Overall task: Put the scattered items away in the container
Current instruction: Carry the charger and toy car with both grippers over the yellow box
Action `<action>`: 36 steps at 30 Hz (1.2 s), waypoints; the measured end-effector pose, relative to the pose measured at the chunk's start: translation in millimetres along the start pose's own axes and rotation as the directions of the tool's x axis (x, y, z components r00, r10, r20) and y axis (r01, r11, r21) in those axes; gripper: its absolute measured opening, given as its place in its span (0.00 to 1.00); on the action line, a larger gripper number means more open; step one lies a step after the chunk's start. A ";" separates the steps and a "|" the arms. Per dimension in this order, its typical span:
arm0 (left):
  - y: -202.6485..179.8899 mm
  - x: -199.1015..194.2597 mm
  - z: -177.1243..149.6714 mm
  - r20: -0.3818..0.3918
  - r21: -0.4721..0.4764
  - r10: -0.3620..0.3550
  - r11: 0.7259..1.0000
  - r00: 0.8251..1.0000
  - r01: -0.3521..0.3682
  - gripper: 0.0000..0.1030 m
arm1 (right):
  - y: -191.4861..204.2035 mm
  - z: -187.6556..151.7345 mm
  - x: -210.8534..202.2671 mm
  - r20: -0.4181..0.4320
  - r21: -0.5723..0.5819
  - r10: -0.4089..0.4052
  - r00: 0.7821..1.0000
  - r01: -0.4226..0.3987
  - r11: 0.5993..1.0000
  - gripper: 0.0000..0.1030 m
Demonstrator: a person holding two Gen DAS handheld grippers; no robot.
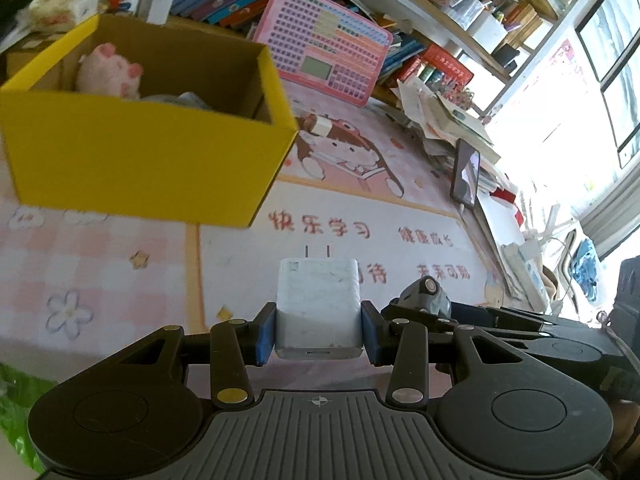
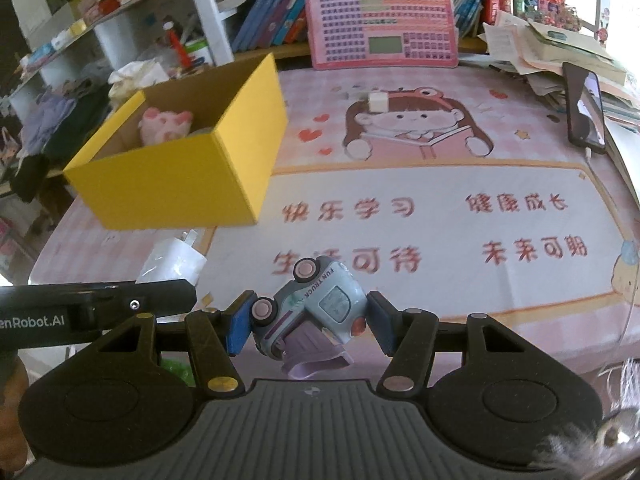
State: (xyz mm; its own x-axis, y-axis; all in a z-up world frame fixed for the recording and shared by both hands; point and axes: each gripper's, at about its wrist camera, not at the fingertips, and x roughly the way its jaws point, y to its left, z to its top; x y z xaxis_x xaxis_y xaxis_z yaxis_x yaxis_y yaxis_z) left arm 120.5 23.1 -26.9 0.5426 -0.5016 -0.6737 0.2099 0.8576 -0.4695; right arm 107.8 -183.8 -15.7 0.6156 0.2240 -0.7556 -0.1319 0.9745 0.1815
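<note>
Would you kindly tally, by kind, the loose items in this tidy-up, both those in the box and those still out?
Plush pig, in the yellow box: 1
White charger, held by the left gripper: 1
Toy truck, between the right gripper fingers: 1
Small white cube, on the mat: 1
Total: 4

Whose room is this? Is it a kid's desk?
Probably a child's study desk at home: a pink cartoon desk mat with a reading girl, shelves crammed with books, and a pink learning tablet propped against them.
</note>
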 end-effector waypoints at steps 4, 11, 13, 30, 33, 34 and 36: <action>7.2 -9.7 -9.3 -0.002 -0.011 0.005 1.000 1.000 -0.005 0.40 | 11.1 -9.3 -2.1 -0.012 -0.012 0.006 1.000 -0.007 1.000 0.55; 16.5 -20.7 -19.0 0.002 -0.018 0.025 1.000 1.000 -0.025 0.40 | 31.0 -17.6 -3.8 -0.023 -0.052 0.020 1.000 -0.021 0.998 0.55; 19.0 -22.7 -20.5 0.004 -0.014 0.038 0.999 0.999 -0.037 0.40 | 35.4 -18.9 -3.6 -0.026 -0.063 0.024 0.999 -0.026 0.998 0.55; 54.0 -48.9 -23.3 0.043 -0.056 0.096 0.994 0.994 -0.094 0.40 | 79.5 -15.1 11.5 -0.050 -0.147 0.074 0.996 -0.080 0.986 0.55; 62.8 -55.4 -23.4 0.053 -0.073 0.113 0.991 0.992 -0.109 0.40 | 89.5 -13.5 15.4 -0.055 -0.167 0.092 0.994 -0.100 0.981 0.55; 65.5 -57.7 -23.4 0.058 -0.078 0.120 0.990 0.991 -0.115 0.40 | 93.0 -12.6 16.8 -0.056 -0.173 0.098 0.994 -0.106 0.979 0.55; 70.4 -62.4 -23.0 0.068 -0.089 0.133 0.988 0.989 -0.127 0.40 | 99.4 -9.9 19.6 -0.058 -0.187 0.110 0.992 -0.119 0.975 0.55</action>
State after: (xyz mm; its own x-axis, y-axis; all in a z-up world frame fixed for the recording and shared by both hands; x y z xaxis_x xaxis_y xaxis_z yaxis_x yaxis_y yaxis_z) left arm 82.7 112.2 -31.1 0.6198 -0.3741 -0.6898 0.0657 0.9007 -0.4294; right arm 99.0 -82.5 -18.7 0.5514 0.3305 -0.7660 -0.3470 0.9259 0.1497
